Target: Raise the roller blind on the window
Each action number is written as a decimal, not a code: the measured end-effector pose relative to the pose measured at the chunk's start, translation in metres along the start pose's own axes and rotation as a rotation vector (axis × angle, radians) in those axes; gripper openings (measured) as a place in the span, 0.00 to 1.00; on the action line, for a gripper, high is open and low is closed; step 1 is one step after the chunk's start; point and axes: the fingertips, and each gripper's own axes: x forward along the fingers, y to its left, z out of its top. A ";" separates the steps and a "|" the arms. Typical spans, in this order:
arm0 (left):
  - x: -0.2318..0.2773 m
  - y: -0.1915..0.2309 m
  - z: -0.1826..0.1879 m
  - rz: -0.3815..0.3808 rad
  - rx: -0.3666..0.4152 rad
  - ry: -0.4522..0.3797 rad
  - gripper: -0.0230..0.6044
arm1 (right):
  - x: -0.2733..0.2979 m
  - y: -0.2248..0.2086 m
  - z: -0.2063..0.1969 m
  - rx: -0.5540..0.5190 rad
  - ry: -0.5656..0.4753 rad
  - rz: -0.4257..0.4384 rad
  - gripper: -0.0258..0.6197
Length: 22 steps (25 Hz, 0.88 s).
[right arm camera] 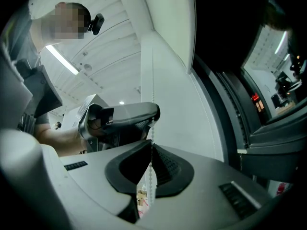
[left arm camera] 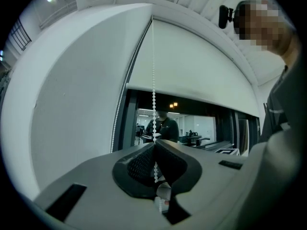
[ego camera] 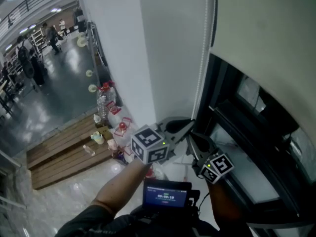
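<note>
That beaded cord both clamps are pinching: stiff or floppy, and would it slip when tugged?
Probably floppy: the beaded cord is a string of small beads and looks straight only where it hangs above the left gripper. Likely light. Smooth beads might slide, but the textured jaws of the right gripper, shut on it, should catch them.

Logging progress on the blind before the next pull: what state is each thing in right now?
left tool: shut on the bead chain
right tool: shut on the same chain, below the left tool
bead chain: runs straight up, pinched at two spots
roller blind: partly raised
window: lower glass uncovered
</note>
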 end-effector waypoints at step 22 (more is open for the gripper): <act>-0.011 0.001 -0.065 0.001 -0.062 0.079 0.04 | -0.033 -0.024 0.022 -0.061 0.132 -0.076 0.18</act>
